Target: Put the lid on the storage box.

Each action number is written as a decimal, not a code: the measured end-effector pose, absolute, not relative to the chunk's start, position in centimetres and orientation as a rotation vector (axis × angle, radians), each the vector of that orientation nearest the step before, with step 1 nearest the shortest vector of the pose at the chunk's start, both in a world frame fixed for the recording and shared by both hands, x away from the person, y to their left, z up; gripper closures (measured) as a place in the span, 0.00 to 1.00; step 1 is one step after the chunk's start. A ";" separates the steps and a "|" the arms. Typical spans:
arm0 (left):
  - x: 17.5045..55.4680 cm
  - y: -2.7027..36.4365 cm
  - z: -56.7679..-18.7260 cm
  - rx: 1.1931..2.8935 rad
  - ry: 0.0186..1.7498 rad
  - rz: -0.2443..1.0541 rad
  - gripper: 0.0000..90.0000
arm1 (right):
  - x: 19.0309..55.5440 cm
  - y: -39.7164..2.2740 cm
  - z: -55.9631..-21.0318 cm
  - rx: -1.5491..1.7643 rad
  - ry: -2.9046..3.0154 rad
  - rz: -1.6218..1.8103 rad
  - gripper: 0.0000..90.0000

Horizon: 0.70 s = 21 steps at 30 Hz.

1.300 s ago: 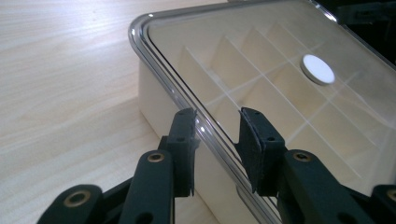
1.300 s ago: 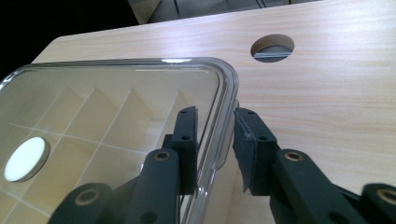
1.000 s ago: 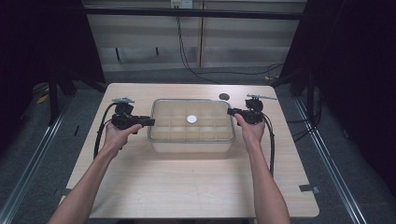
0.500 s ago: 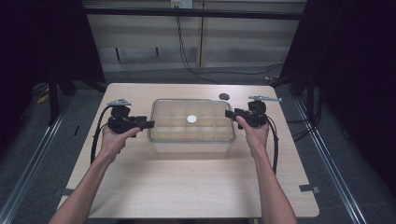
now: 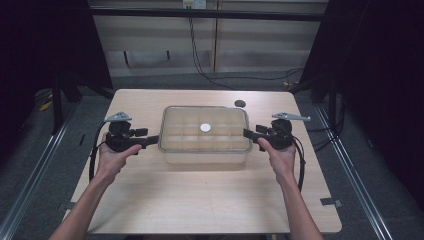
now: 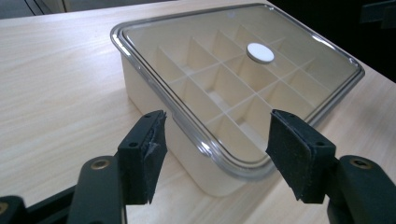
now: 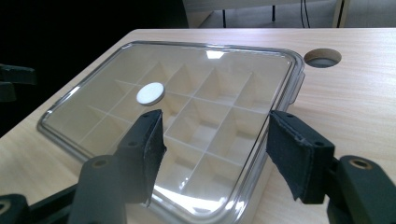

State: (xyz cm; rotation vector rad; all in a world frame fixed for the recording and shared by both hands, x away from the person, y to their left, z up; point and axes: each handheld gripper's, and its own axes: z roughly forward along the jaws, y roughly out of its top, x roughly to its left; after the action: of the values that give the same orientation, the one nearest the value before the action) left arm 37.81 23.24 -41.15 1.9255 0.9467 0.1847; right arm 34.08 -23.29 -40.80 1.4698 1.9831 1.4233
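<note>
A cream box with many divided compartments sits mid-table under a clear lid that carries a white round disc. My left gripper stands open at the box's left end, jaws on either side of the lid's near corner in the left gripper view. My right gripper stands open at the right end, its jaws spread above the lid's edge. Nothing is held between either pair of jaws. The compartments look empty.
A round cable hole lies in the table behind the box. The wooden table has bare room in front. Metal rails run along both sides, and cables trail from each gripper.
Both grippers have dropped a little and sit level with the box's ends. The box and lid have not moved.
</note>
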 end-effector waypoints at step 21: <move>33.5 24.8 -41.6 1.953 0.955 0.221 0.36 | 27.4 -25.2 -40.1 1.423 1.978 1.412 0.38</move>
State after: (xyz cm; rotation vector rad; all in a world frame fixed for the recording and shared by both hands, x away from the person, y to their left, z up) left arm 33.52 24.79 -41.55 1.9527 0.9555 0.2205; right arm 27.42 -25.17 -40.08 1.4226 1.9780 1.4120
